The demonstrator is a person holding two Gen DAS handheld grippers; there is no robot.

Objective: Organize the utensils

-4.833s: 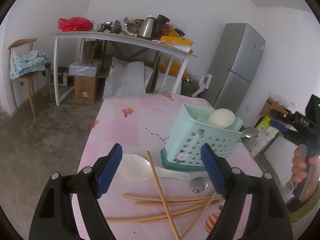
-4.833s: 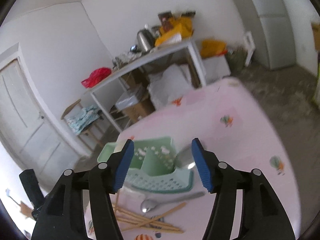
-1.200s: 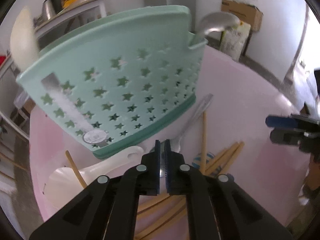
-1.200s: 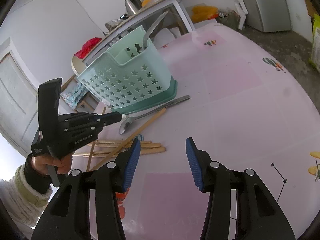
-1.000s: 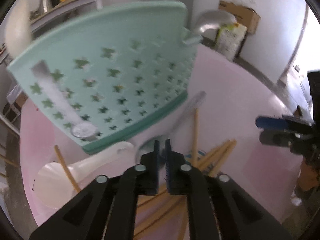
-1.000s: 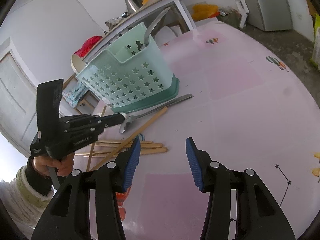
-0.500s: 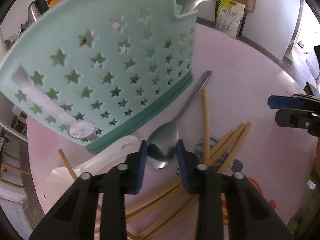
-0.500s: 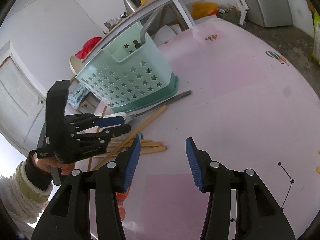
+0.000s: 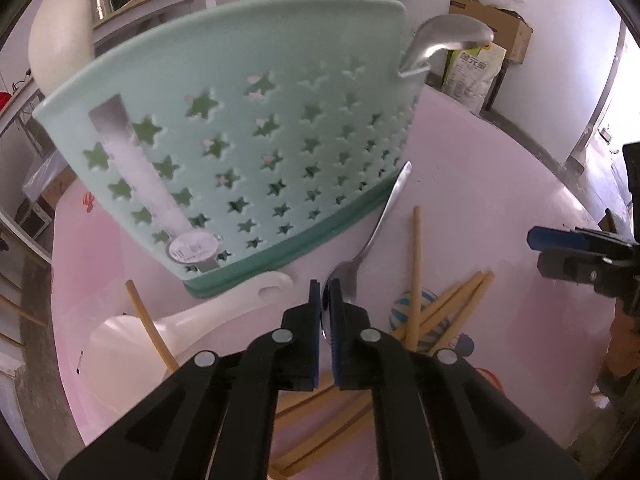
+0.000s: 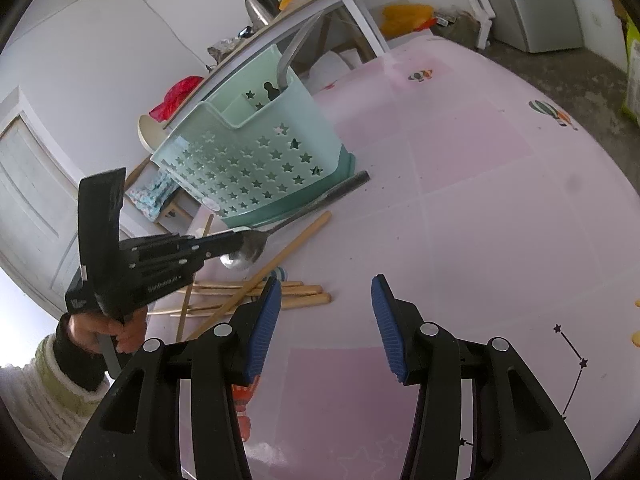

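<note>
Steel spoon (image 9: 362, 256) is clamped at its bowl by the left gripper (image 9: 325, 292), at 6 o'clock of the caddy (image 9: 256, 148); the bowl is largely hidden by the pads. Chopsticks (image 9: 416, 276) are partly covered by the fingers. The right gripper (image 10: 322, 320) is held apart over bare table (image 10: 500, 208), nothing between.

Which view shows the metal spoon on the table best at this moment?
The right wrist view: the whole spoon shows from bowl to handle beside the green caddy, with the left gripper shut on its bowl. The left wrist view shows the handle clearly, but its pads hide most of the bowl.
</note>
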